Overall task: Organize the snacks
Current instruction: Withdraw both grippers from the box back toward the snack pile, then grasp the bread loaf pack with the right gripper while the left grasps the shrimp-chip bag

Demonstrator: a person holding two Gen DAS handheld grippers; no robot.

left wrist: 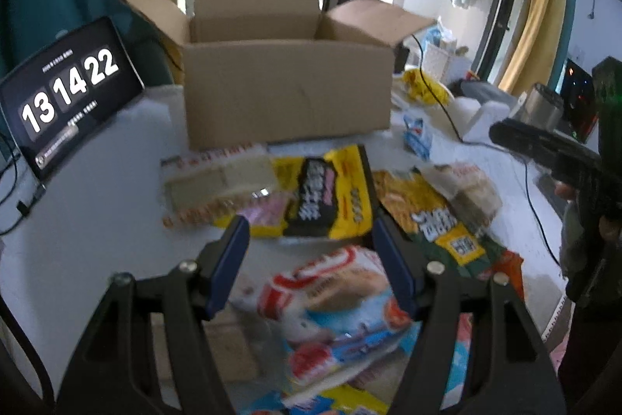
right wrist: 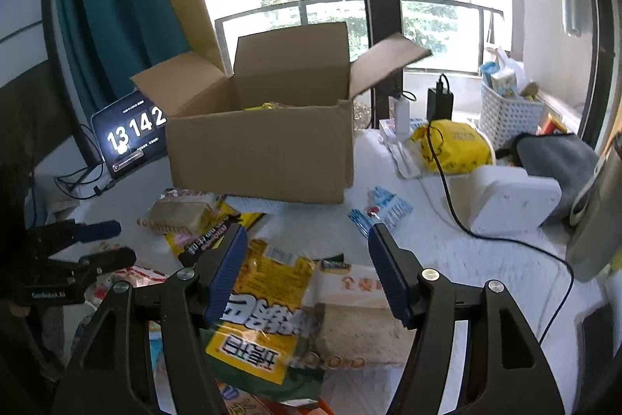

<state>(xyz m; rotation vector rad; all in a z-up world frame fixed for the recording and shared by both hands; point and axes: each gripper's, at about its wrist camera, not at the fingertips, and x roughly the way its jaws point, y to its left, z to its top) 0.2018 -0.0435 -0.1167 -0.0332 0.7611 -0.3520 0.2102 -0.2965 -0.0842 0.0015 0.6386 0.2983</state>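
Observation:
An open cardboard box point(left wrist: 287, 92) stands on the white table, also in the right wrist view point(right wrist: 264, 146), with something yellow inside. Snack packs lie in a pile before it: a yellow-black bag point(left wrist: 326, 193), a clear pack of pale cakes point(left wrist: 217, 185), a yellow-green bag point(left wrist: 431, 216) and a red-white-blue pack point(left wrist: 334, 302). My left gripper point(left wrist: 311, 240) is open above the red-white-blue pack, empty. My right gripper point(right wrist: 307, 255) is open above the yellow-green bag point(right wrist: 264, 314) and a pale cake pack point(right wrist: 357, 325), empty.
A tablet clock point(left wrist: 66, 92) stands left of the box. A black cable point(right wrist: 447, 181), white device point(right wrist: 513, 201), yellow bag point(right wrist: 455, 142) and white basket point(right wrist: 509, 111) sit on the right. A small blue-white packet point(right wrist: 381, 209) lies near the box.

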